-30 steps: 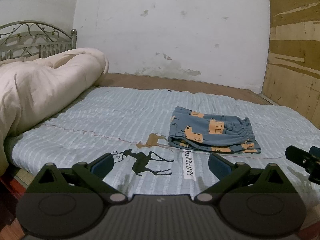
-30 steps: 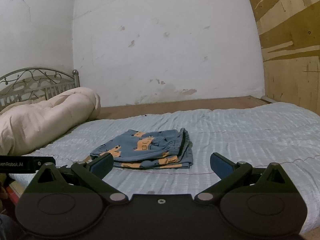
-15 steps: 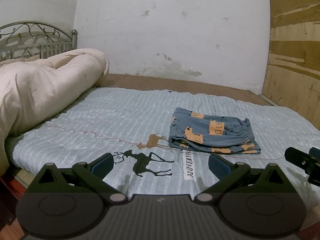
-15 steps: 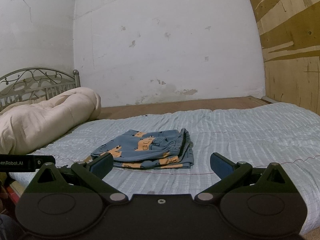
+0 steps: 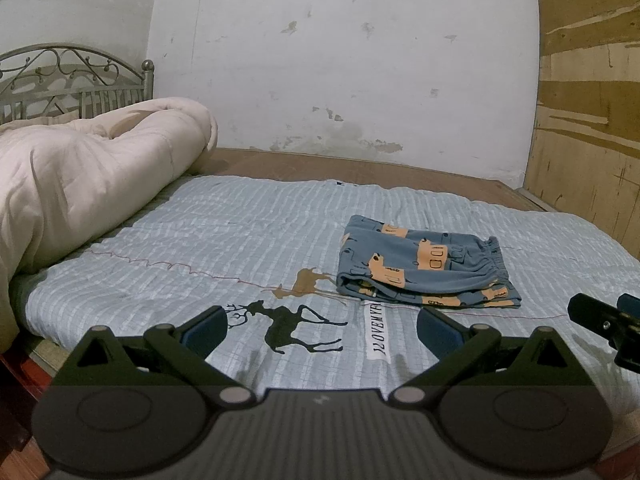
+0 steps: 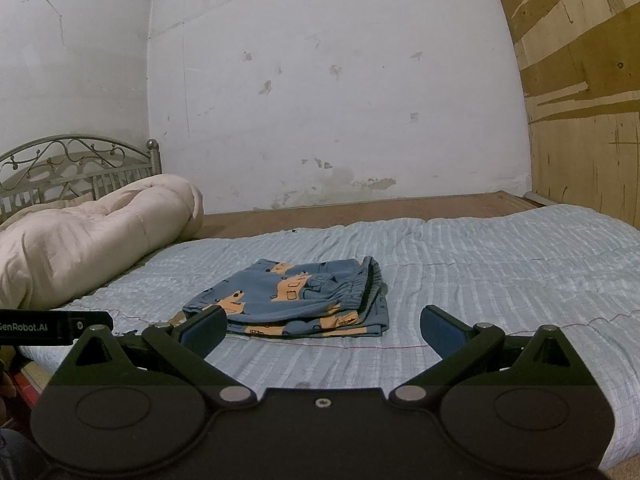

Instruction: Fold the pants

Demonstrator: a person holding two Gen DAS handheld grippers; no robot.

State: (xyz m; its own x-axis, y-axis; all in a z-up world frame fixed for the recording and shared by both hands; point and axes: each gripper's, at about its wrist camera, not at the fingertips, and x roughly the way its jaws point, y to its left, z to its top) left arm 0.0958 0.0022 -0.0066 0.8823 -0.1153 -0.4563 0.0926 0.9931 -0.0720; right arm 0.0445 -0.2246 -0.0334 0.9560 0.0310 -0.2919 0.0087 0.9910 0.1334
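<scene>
Blue pants with orange prints [image 5: 424, 268] lie folded in a flat stack on the light blue bedspread [image 5: 240, 248]; in the right wrist view they lie ahead and left of centre [image 6: 296, 300]. My left gripper [image 5: 322, 330] is open and empty, held near the bed's front edge, short of the pants. My right gripper [image 6: 324, 328] is open and empty, just in front of the pants. The tip of the right gripper shows at the right edge of the left wrist view [image 5: 600, 320].
A rolled beige comforter [image 5: 80, 184] lies along the left side by the metal headboard [image 5: 72, 76]. A white wall stands behind the bed and a wooden panel [image 5: 588, 120] on the right. The bedspread has a deer print [image 5: 292, 328].
Both grippers stay open and almost still; the views tilt up very slightly. The pants have not moved.
</scene>
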